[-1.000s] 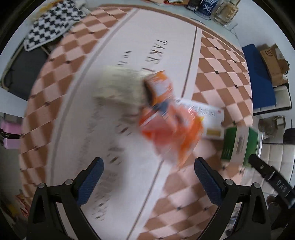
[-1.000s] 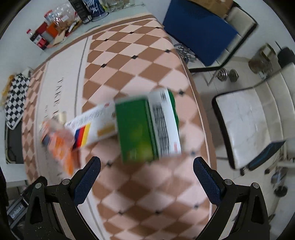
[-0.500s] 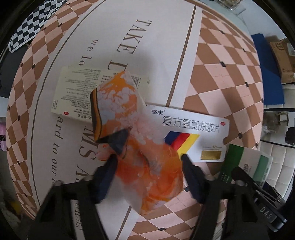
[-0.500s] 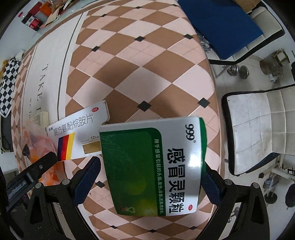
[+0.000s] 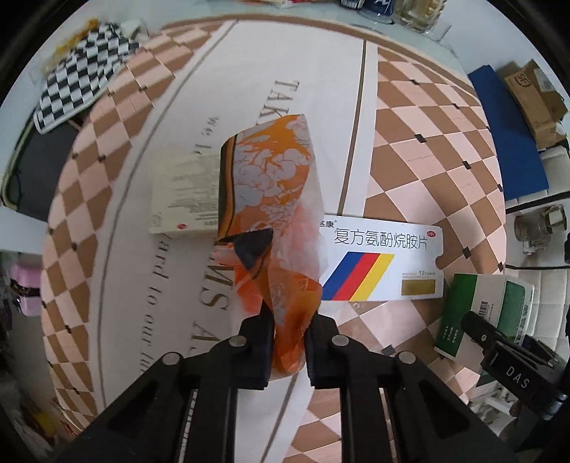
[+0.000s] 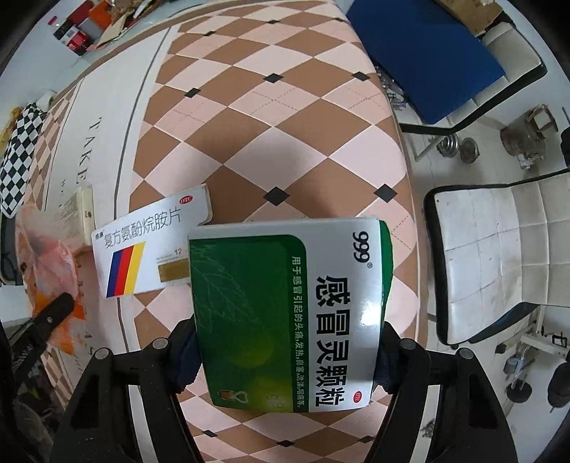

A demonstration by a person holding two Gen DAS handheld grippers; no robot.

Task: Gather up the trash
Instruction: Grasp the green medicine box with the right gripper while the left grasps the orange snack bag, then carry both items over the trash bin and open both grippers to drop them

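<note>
My left gripper (image 5: 288, 334) is shut on the near end of an orange and white patterned wrapper (image 5: 274, 199), which stands up off the checkered tablecloth (image 5: 420, 149). My right gripper (image 6: 285, 356) is shut on a green and white medicine box (image 6: 285, 313), its jaws against both long sides. A white medicine box with blue, red and yellow stripes (image 5: 381, 263) lies flat between the two; it also shows in the right wrist view (image 6: 149, 242). A cream box (image 5: 185, 192) lies behind the wrapper. The green box (image 5: 488, 310) and the right gripper's finger show at the left view's right edge.
A checkered cloth (image 5: 82, 82) lies at the table's far left. Bottles and boxes (image 6: 85, 28) stand at the far edge. A blue chair (image 6: 427, 53) and a white tiled chair (image 6: 498, 249) stand off the table's right side.
My left gripper closed on the orange wrapper and lifted its near end. My right gripper closed on the green box, which it straddled open half a second ago.
</note>
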